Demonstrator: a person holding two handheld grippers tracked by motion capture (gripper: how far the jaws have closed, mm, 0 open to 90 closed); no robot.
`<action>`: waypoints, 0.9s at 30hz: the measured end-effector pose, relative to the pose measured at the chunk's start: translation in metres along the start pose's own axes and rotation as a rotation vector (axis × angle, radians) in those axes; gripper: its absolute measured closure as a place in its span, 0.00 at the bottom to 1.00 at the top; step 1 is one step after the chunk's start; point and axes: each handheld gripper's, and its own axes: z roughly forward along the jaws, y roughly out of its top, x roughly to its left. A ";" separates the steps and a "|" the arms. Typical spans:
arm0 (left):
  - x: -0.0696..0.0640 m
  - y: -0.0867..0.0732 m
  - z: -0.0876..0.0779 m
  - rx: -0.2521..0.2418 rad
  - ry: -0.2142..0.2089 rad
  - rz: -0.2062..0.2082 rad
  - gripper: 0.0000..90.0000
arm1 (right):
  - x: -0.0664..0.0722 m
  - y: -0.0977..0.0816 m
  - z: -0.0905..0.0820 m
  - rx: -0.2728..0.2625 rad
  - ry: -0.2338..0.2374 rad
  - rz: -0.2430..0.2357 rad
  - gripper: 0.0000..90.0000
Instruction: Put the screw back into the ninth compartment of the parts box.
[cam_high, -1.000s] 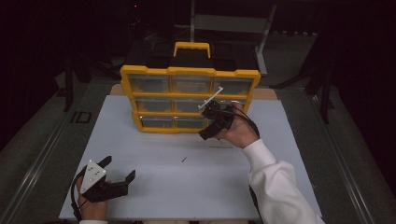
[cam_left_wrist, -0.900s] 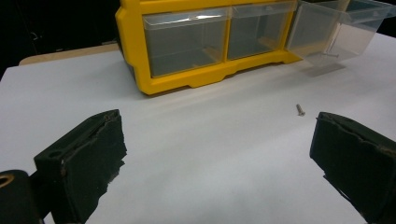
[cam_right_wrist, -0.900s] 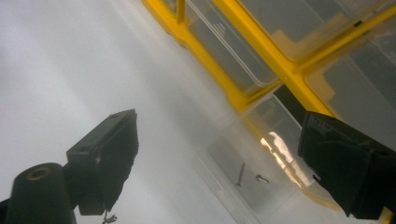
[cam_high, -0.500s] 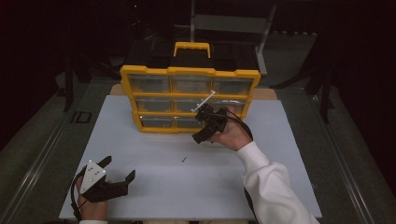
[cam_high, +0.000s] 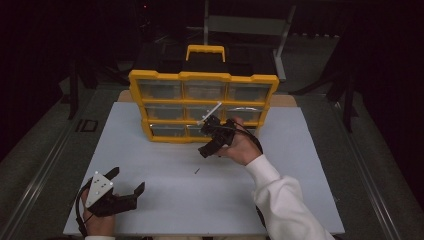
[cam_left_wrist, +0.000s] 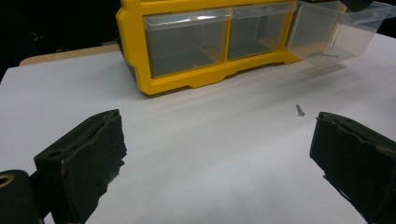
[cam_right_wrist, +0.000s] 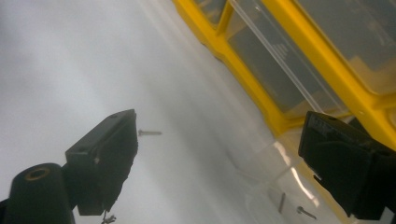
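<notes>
The organizer (cam_high: 203, 78) was glossy yellow plastic with clear plastic drawers (cam_left_wrist: 187, 39); the metal screw (cam_left_wrist: 300, 110) lay on matt white tabletop (cam_high: 165, 200).

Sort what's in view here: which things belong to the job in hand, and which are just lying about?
In the job:
right tool
pulled-out clear drawer
yellow drawer organizer
loose screw

Lying about:
left tool, open, resting on the white table
grey stand behind

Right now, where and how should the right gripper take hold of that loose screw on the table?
Grip the screw across its thin shank, coming straight down from above: it lies flat on the white table, so the right gripper needs its jaws straddling the sides.
</notes>
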 end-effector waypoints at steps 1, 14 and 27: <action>0.000 0.000 0.000 0.000 0.000 0.000 0.04 | 0.001 0.001 0.001 -0.001 0.002 -0.001 0.13; 0.000 0.000 0.000 0.000 0.000 0.000 0.04 | 0.011 0.006 0.007 -0.016 0.012 -0.009 0.13; 0.000 0.000 -0.001 -0.002 0.000 -0.001 0.04 | 0.027 0.010 0.021 -0.029 0.032 -0.026 0.13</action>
